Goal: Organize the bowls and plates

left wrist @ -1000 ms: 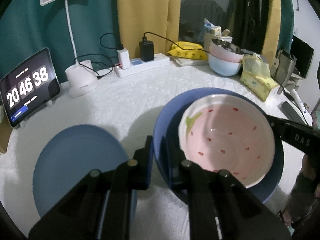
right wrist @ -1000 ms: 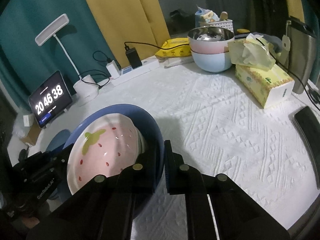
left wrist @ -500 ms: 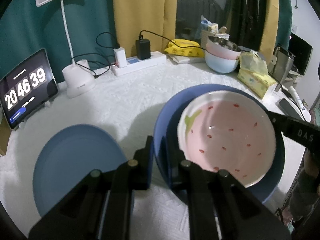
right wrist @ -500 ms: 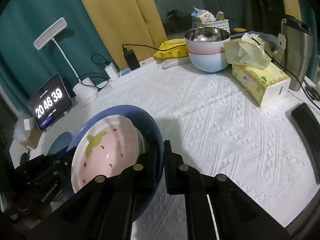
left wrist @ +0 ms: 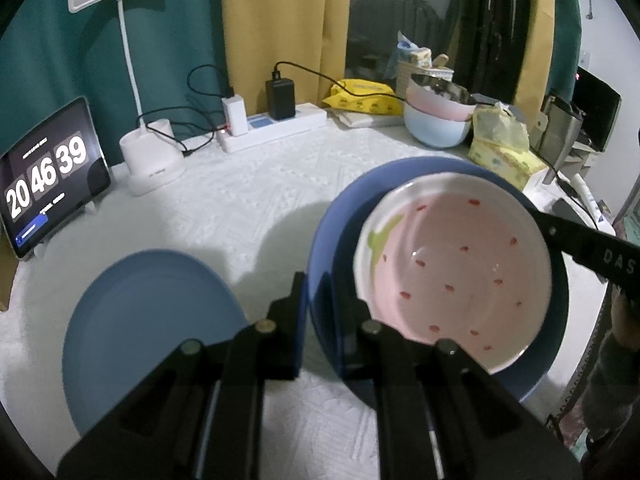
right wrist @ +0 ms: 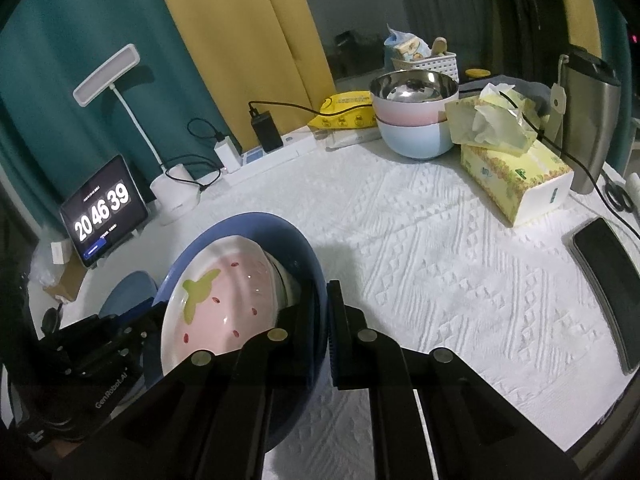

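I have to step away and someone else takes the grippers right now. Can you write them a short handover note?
Left gripper: shut on the near-left rim of the dark blue bowl.
Right gripper: shut on the opposite rim of that bowl.
The strawberry bowl sits tilted inside the dark blue bowl, which both grippers hold.
The blue plate lies flat on the tablecloth, left of the bowls. A steel, pink and pale blue bowl stack stands at the back.
Done: strawberry bowl nested.
Left: set this pair down, probably on the plate.

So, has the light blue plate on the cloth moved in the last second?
No. In the left wrist view the light blue plate lies at the same spot on the white cloth, below the clock tablet.
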A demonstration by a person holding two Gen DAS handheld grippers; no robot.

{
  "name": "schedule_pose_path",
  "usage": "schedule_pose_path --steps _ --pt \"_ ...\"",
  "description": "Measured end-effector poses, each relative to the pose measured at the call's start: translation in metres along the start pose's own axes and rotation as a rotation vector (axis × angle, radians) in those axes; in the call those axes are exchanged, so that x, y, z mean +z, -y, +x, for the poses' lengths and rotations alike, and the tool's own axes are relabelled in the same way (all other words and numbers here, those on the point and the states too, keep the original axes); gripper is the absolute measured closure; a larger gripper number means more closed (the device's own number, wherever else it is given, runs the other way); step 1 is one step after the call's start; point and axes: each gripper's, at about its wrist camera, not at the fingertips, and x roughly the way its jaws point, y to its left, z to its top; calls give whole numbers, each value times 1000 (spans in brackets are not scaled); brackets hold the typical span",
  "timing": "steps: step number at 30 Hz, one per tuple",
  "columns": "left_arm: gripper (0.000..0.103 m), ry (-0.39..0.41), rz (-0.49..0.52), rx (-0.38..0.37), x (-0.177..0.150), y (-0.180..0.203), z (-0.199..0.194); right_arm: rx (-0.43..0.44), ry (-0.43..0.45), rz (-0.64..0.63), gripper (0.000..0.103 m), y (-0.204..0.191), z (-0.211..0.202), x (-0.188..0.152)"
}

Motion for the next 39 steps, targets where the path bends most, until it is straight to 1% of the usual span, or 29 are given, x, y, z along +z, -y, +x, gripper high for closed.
schedule_pose_path --steps 12,16,18,19,22,23,29,33,36,39 --pt "94 20 10 -19 -1 0 3 3 -8 11 96 8 3 -3" --pt "94 22 14 -32 2 1 6 -9 -21 23 96 14 7 -5" --pt "93 18 12 -33 4 2 8 0 -36 44 96 20 10 -5" --pt "93 12 2 -39 4 0 8 6 -40 49 96 21 10 -5" --pt "89 -41 -82 -106 5 -10 15 16 -41 47 95 21 12 -5" --pt "89 -44 -84 -109 6 -10 15 21 -43 46 94 22 12 -5" --pt "93 -60 -93 -99 8 -6 14 38 -36 60 94 25 14 -7" --pt "93 -47 -46 -60 8 5 8 5 -41 65 96 22 13 -6" --pt "93 -40 -55 -79 10 3 4 16 -50 93 96 25 11 -6" --pt "93 -20 -53 -81 12 2 -3 18 -56 104 96 25 10 -7"
